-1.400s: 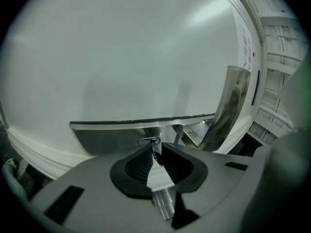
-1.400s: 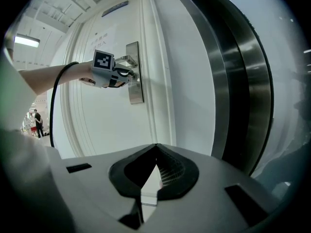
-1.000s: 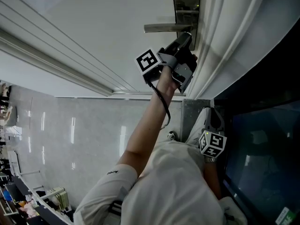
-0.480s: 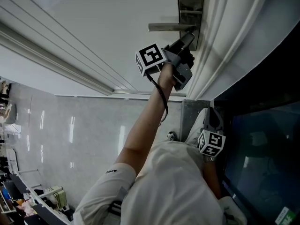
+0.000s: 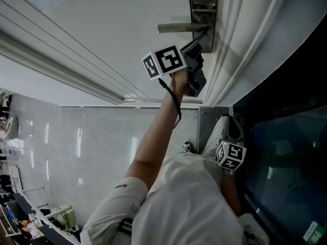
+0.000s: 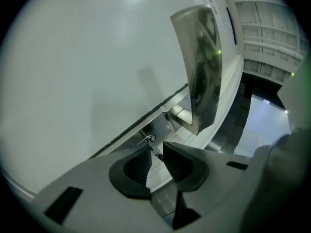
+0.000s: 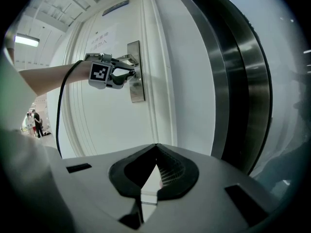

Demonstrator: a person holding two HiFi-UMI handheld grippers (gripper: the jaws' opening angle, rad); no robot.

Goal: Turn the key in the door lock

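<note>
Left hand-held gripper (image 6: 157,145), level at the lock plate (image 5: 203,5) just under the lever handle (image 5: 179,28), had just been easing its jaws apart around the key (image 6: 154,151). The key stood straight ahead, its length in line with the gripper's own. Right hand-held gripper (image 7: 155,148), closed and empty, hung well apart.

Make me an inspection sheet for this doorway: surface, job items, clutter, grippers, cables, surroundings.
Surface: white door.
Job's things: key at the metal lock plate, beside the lever handle.
Clutter: nothing seen.
Grippers: left gripper jaws slightly apart, just been opening, key between them; right gripper shut, empty.
Cables: black cable trails from the left gripper along the arm.
Surroundings: glossy tiled floor, dark glass panel.
</note>
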